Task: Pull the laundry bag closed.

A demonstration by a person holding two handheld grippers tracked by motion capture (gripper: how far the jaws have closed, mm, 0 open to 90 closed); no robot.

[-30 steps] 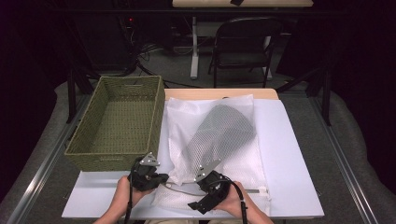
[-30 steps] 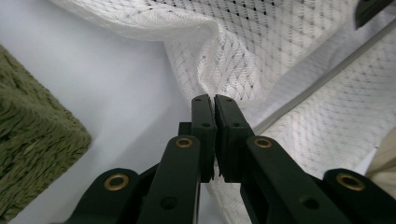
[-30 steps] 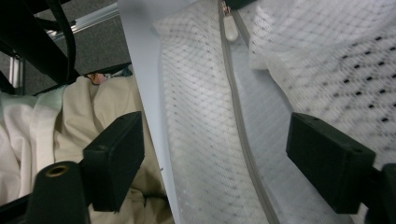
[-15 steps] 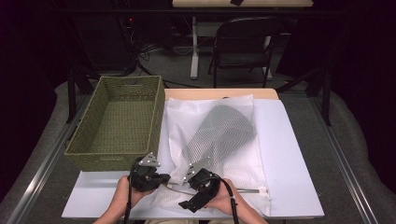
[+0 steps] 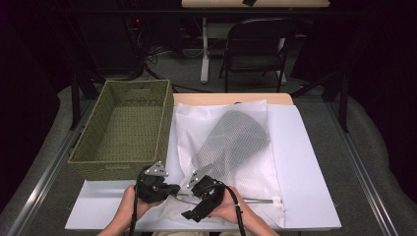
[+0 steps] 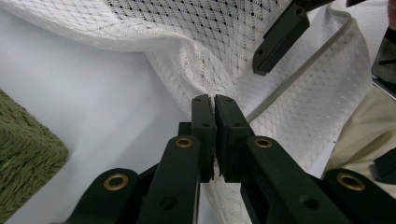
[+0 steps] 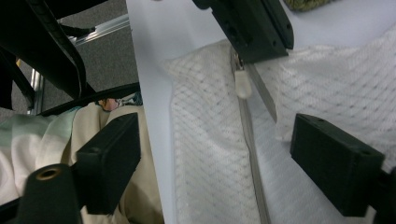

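A white mesh laundry bag [image 5: 255, 172] lies flat on the white table, with a dark garment [image 5: 231, 142] inside it. My left gripper [image 5: 173, 189] is shut on the bag's near-left corner, and its jaws pinch the mesh [image 6: 215, 100] by the zipper's end. My right gripper [image 5: 189, 200] hovers open right beside it, over the bag's front edge. In the right gripper view its jaws [image 7: 224, 140] straddle the zipper track [image 7: 250, 149]. The white zipper pull [image 7: 243, 85] lies just ahead of them, under the left gripper's tip [image 7: 254, 28], with nothing gripped.
A green wicker basket [image 5: 118, 169] stands empty at the table's left, close to my left gripper, and its corner shows in the left gripper view [image 6: 23, 154]. A folding chair [image 5: 258, 49] stands beyond the far edge. The person's lap is right at the near edge.
My right gripper has slid left along the bag's front edge and now sits close to the left gripper. The left gripper has kept its hold and place.
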